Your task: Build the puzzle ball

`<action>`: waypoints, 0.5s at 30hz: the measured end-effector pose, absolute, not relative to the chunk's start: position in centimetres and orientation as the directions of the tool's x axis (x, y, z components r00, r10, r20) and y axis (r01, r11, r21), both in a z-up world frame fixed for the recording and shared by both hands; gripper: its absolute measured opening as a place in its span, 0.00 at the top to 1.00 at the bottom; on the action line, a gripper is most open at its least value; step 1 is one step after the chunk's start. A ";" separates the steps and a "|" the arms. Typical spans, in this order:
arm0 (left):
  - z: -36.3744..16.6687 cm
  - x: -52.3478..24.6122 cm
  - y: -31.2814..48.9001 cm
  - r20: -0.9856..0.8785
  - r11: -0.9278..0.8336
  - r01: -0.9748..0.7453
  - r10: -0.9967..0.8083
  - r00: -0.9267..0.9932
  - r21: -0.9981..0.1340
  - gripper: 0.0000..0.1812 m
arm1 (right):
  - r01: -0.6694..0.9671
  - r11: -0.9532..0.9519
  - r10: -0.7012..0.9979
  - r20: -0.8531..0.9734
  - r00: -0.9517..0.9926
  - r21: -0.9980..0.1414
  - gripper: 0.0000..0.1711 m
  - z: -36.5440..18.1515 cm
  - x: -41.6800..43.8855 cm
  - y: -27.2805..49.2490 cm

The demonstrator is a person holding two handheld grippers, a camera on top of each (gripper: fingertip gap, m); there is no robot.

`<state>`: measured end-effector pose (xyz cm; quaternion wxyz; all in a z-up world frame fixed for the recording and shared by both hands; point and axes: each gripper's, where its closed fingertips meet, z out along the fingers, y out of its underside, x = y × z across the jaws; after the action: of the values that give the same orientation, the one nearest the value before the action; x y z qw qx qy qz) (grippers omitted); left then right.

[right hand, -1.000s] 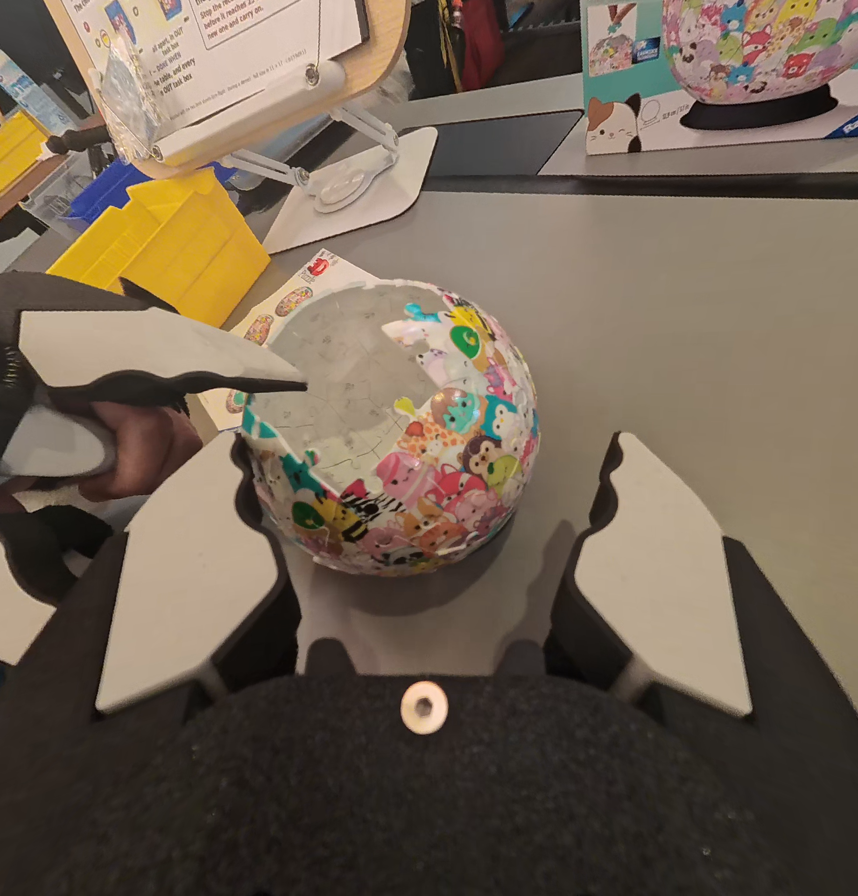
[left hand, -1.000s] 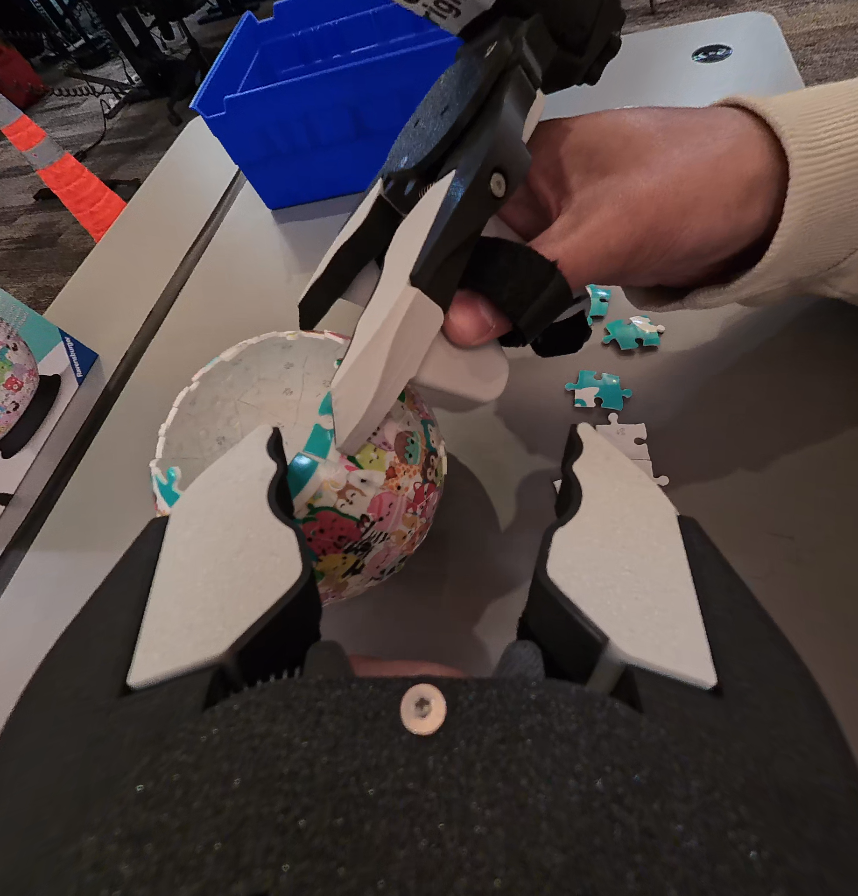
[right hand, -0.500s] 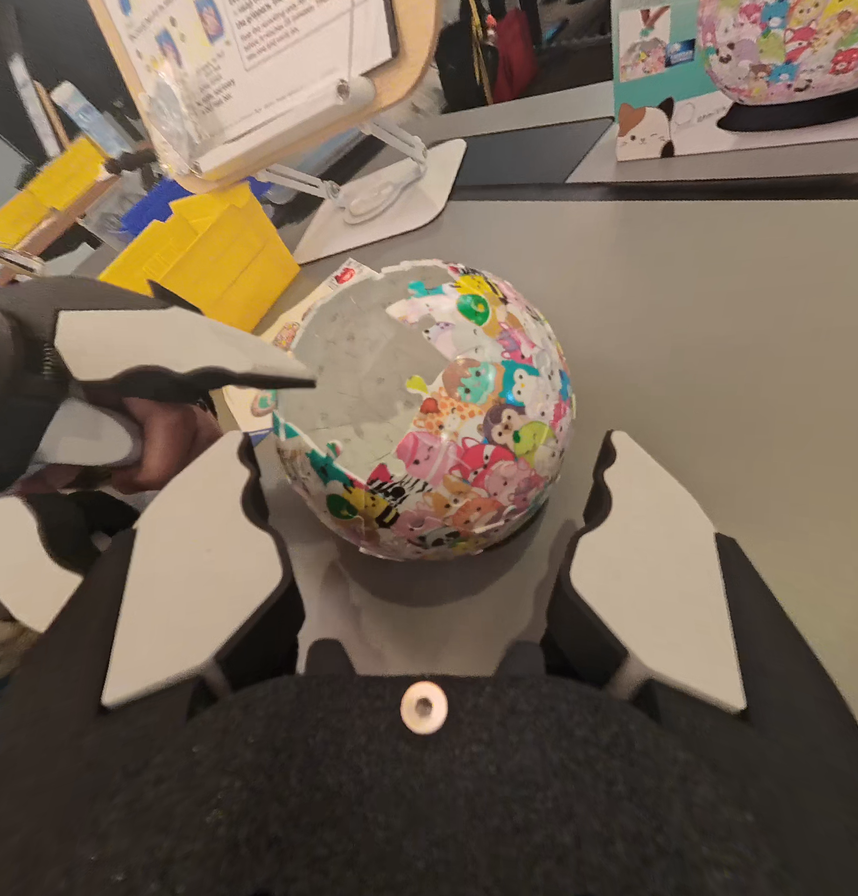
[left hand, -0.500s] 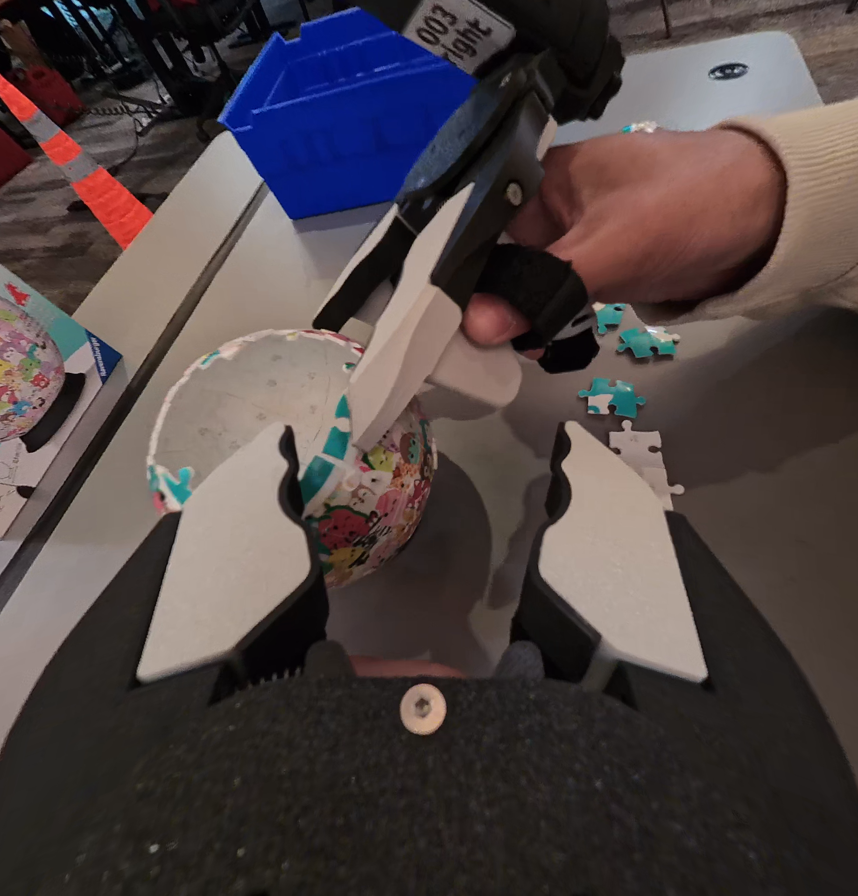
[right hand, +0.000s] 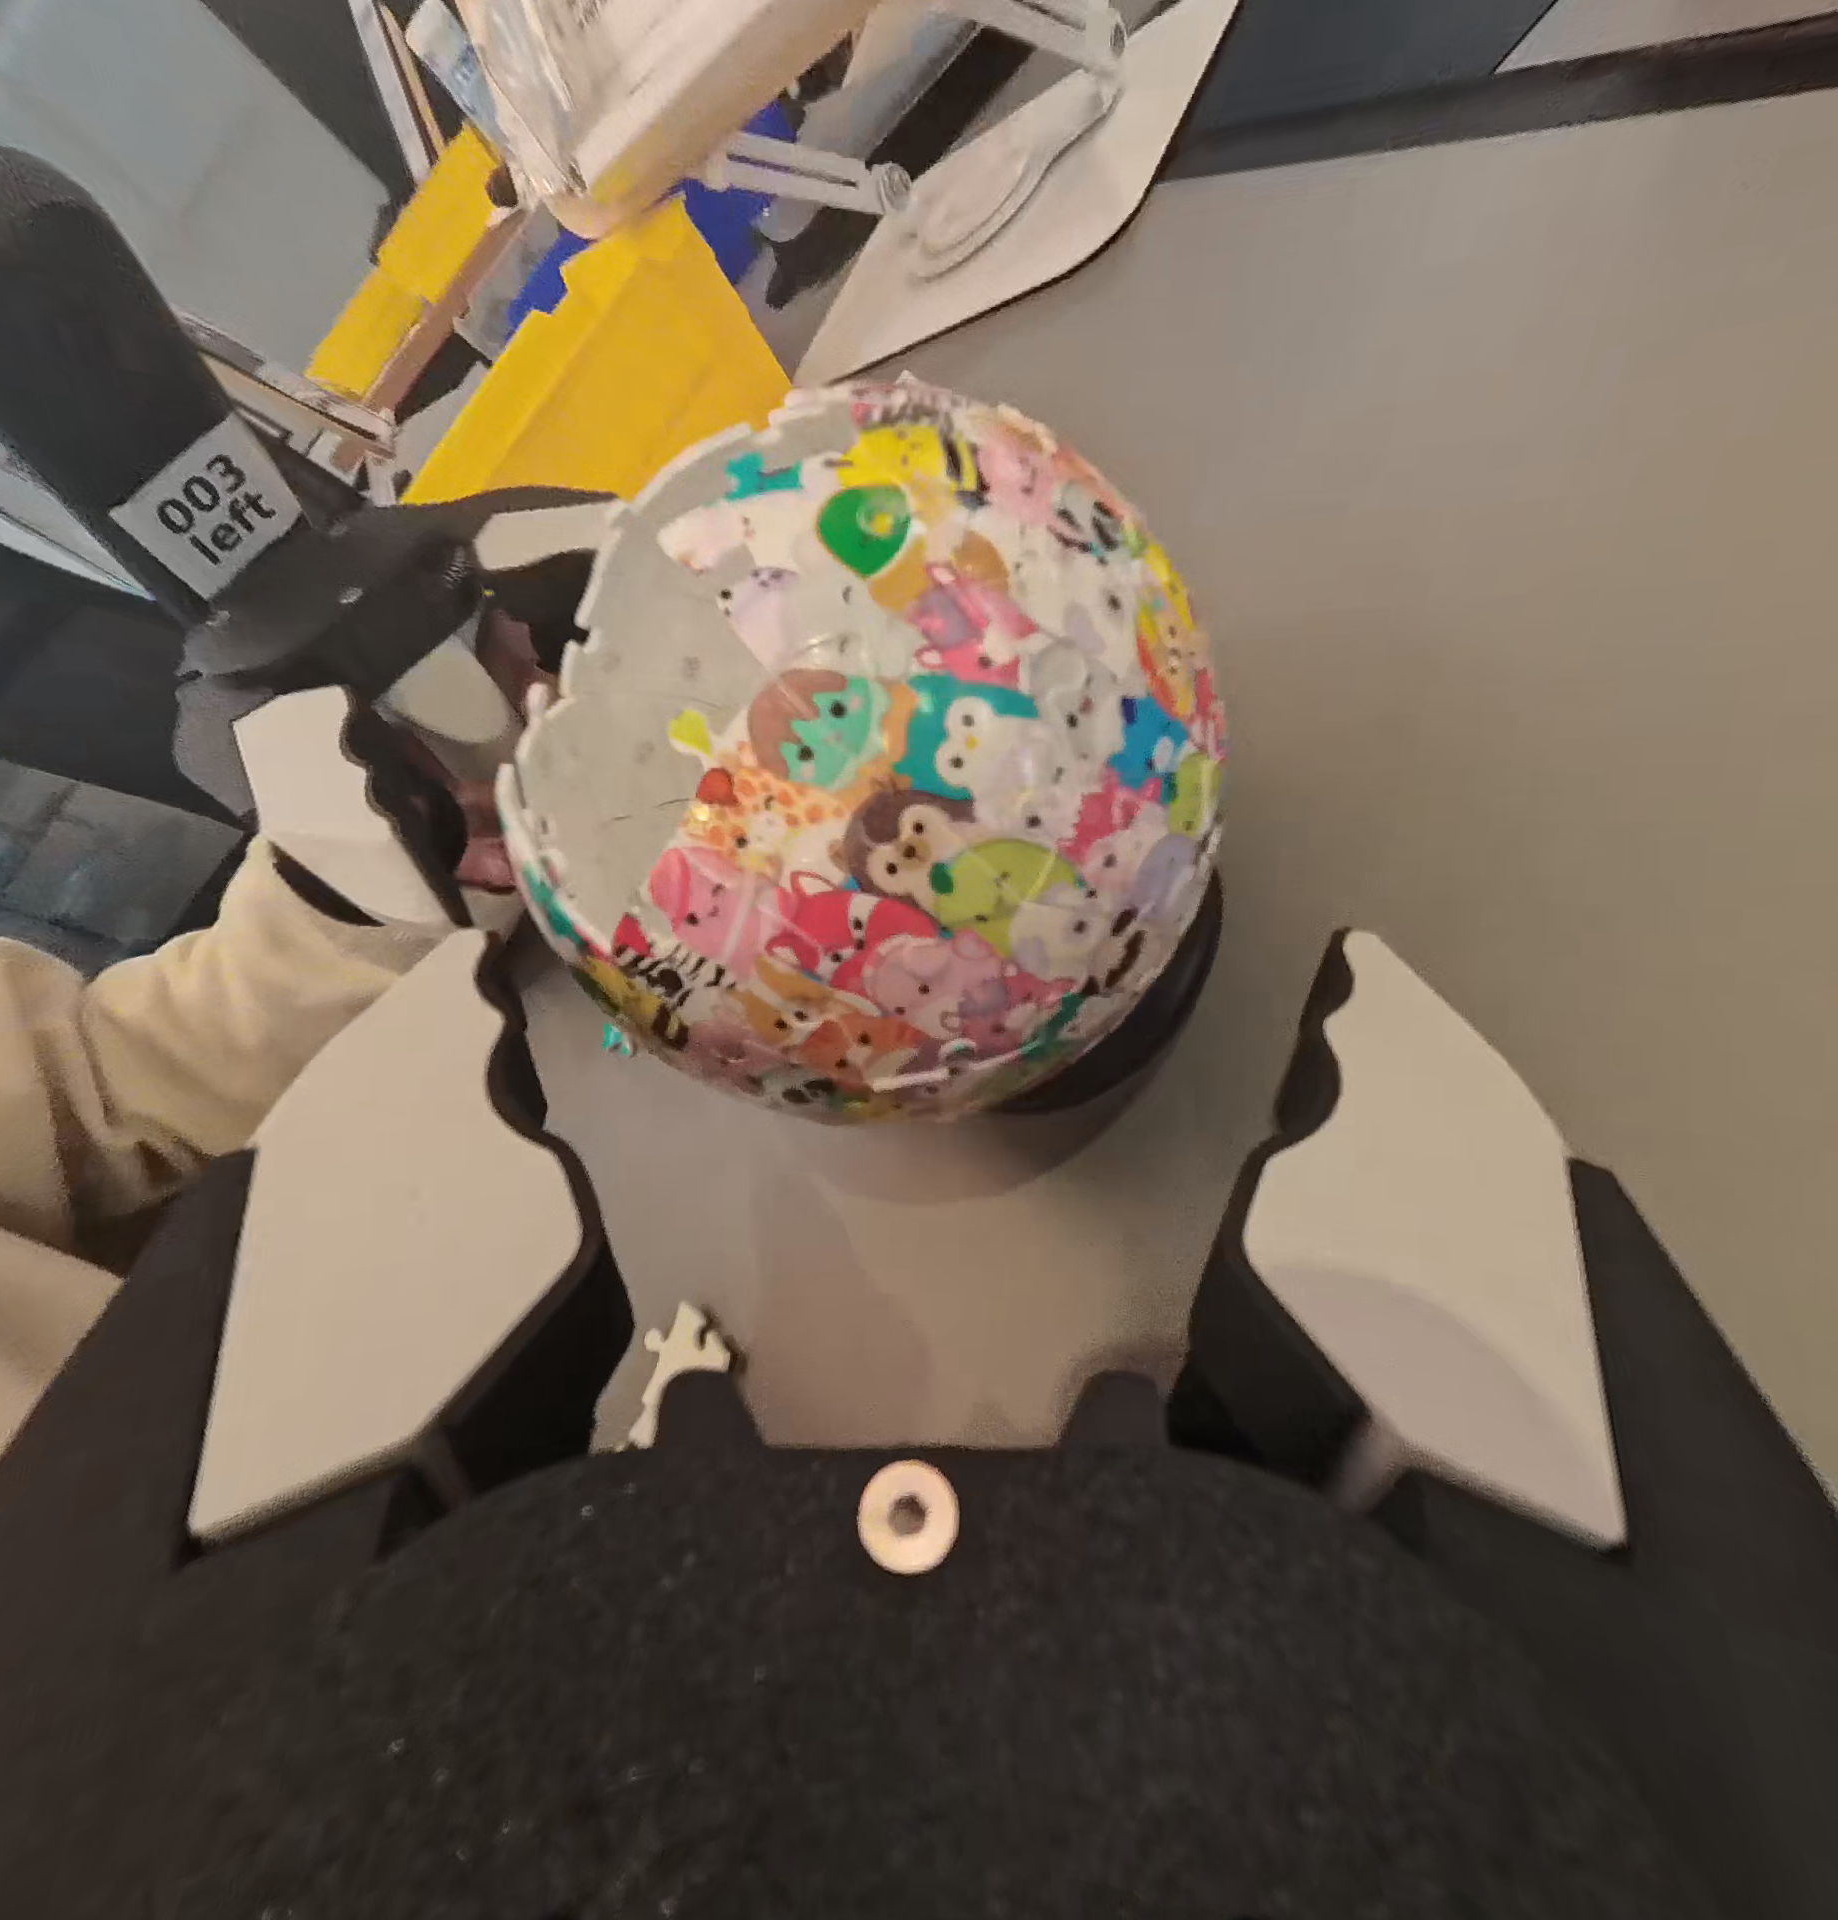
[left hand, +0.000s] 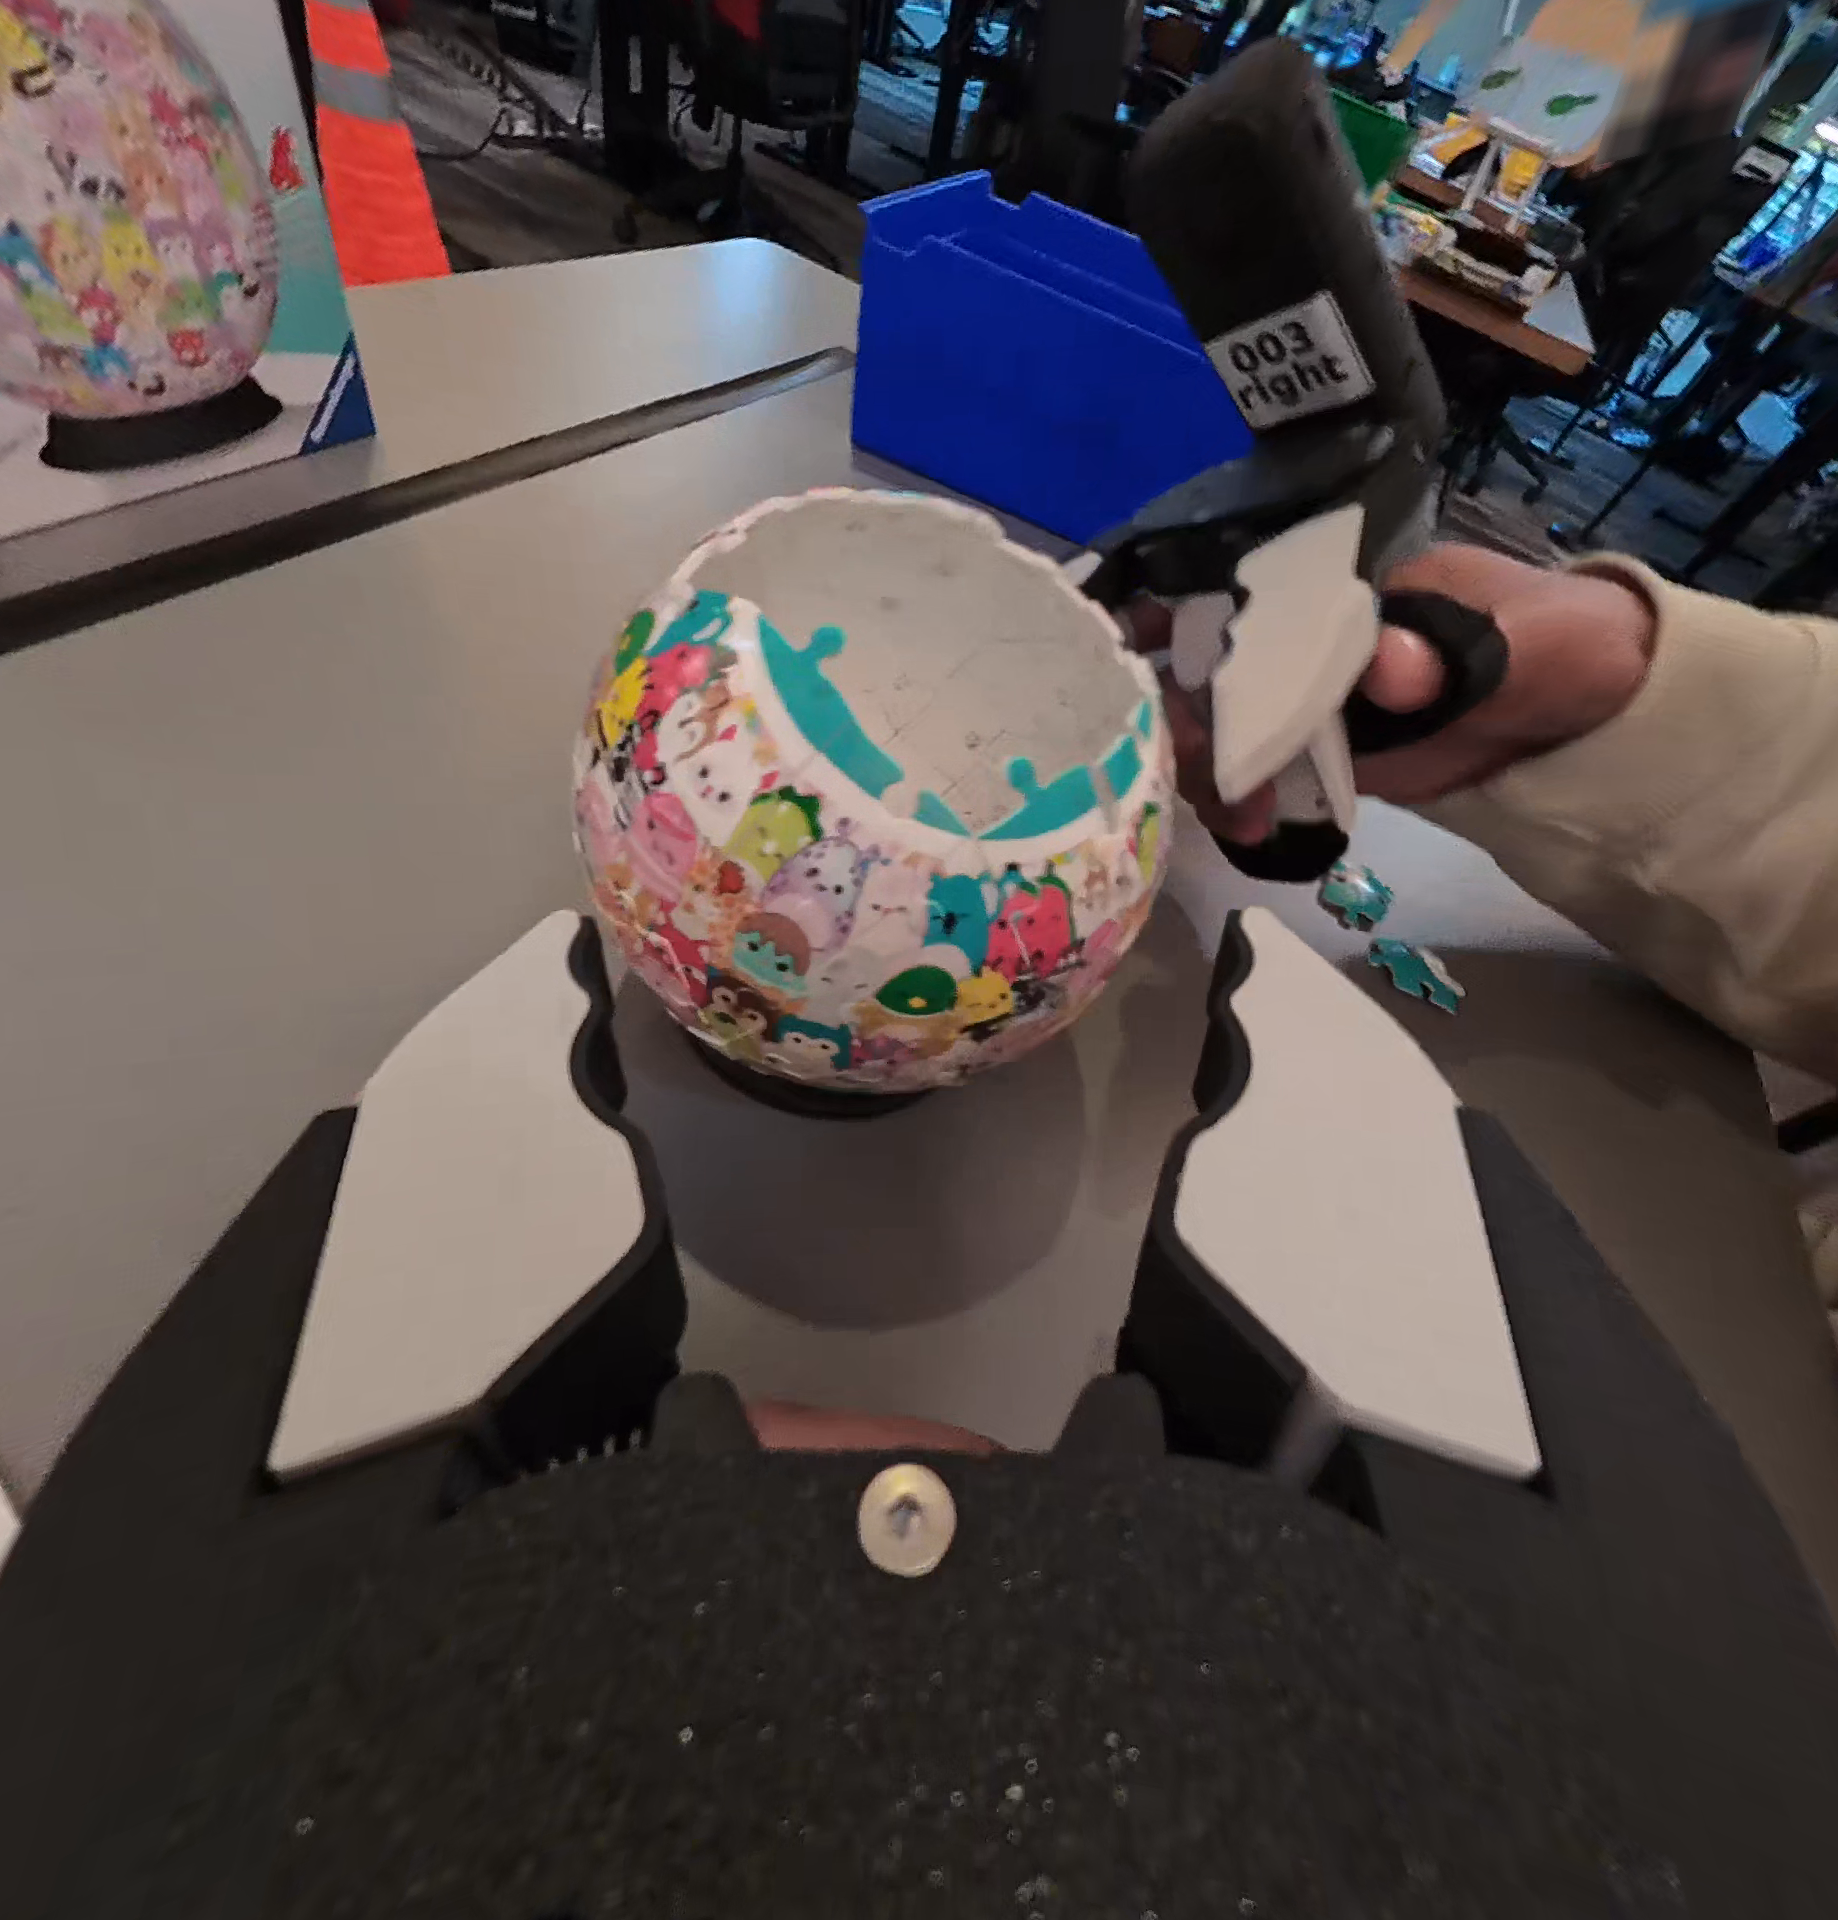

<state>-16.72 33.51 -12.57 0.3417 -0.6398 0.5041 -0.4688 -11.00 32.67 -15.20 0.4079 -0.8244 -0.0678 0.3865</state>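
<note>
1. The grey table [left hand: 219,831] carries everything; a blue bin [left hand: 1019,384] stands at its far side and the puzzle's box [left hand: 136,260] on the neighbouring surface. A yellow bin [right hand: 603,384] shows in the right wrist view.
2. The puzzle ball [left hand: 873,831] sits near the table's middle on a dark round stand [right hand: 1154,1049]. Its lower part and sides are built, a shell of colourful cartoon animals. The top is open, with a jagged rim and the pale inside showing, so I judge it somewhat over half done.
3. The left gripper [left hand: 910,997] has its jaws spread wide and empty, the ball just beyond its fingertips and not touched.
4. The right gripper [right hand: 915,1018] is likewise wide apart and empty, facing the ball from the other side. Seen from the left wrist view, it hangs just beside the ball's open rim.
5. Loose teal pieces [left hand: 1414,966] lie on the table near the right hand [left hand: 1517,665], and a pale piece [right hand: 686,1361] lies under the right gripper. These have yet to be fitted to close the top; whether they are enough to finish cannot be told.
</note>
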 end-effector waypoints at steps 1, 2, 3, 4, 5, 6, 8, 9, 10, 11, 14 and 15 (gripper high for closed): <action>-12.7 -16.4 33.8 0.277 -0.285 -0.323 -0.958 0.071 -0.903 0.40 | -0.210 -0.658 0.419 -0.583 0.696 -0.723 0.19 -15.3 -11.4 32.8; -12.8 -16.1 33.8 0.304 -0.311 -0.321 -0.950 0.074 -0.895 0.39 | -0.229 -0.651 0.416 -0.593 0.690 -0.724 0.19 -15.1 -11.8 32.9; -12.9 -15.9 33.6 0.329 -0.332 -0.318 -0.942 0.065 -0.888 0.38 | -0.259 -0.639 0.414 -0.607 0.678 -0.724 0.20 -14.8 -12.2 33.1; -12.9 -15.7 33.5 0.344 -0.347 -0.312 -0.937 0.068 -0.884 0.39 | -0.285 -0.630 0.409 -0.621 0.668 -0.722 0.21 -14.6 -12.4 33.1; -12.9 -15.6 33.6 0.345 -0.353 -0.306 -0.935 0.082 -0.884 0.40 | -0.304 -0.625 0.401 -0.630 0.665 -0.719 0.21 -14.5 -12.4 33.2; -12.9 -15.4 33.7 0.347 -0.357 -0.297 -0.934 0.088 -0.885 0.40 | -0.316 -0.620 0.400 -0.635 0.661 -0.719 0.22 -14.4 -12.4 33.2; -12.8 -15.3 33.6 0.362 -0.373 -0.285 -0.928 0.092 -0.883 0.40 | -0.317 -0.621 0.396 -0.637 0.662 -0.716 0.24 -14.6 -12.4 33.2; -12.8 -15.2 33.6 0.368 -0.379 -0.282 -0.925 0.092 -0.881 0.40 | -0.310 -0.623 0.391 -0.629 0.672 -0.718 0.24 -14.9 -12.3 33.3; -12.8 -15.2 33.6 0.373 -0.383 -0.282 -0.924 0.090 -0.880 0.42 | -0.301 -0.622 0.387 -0.618 0.684 -0.722 0.24 -15.0 -12.2 33.3; -12.8 -15.1 33.6 0.375 -0.384 -0.282 -0.923 0.088 -0.879 0.43 | -0.304 -0.618 0.388 -0.617 0.684 -0.725 0.24 -15.0 -12.2 33.3; -13.0 -15.2 33.8 0.363 -0.376 -0.282 -0.926 0.101 -0.882 0.46 | -0.326 -0.623 0.379 -0.639 0.669 -0.711 0.25 -15.0 -12.3 33.3; -13.0 -15.2 33.9 0.363 -0.376 -0.282 -0.927 0.099 -0.883 0.46 | -0.332 -0.618 0.377 -0.640 0.670 -0.713 0.25 -15.0 -12.3 33.3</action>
<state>-15.20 33.86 -12.99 0.3258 -0.6660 0.4538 -0.4944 -12.33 33.33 -14.97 0.4369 -0.8025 -0.0141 0.4062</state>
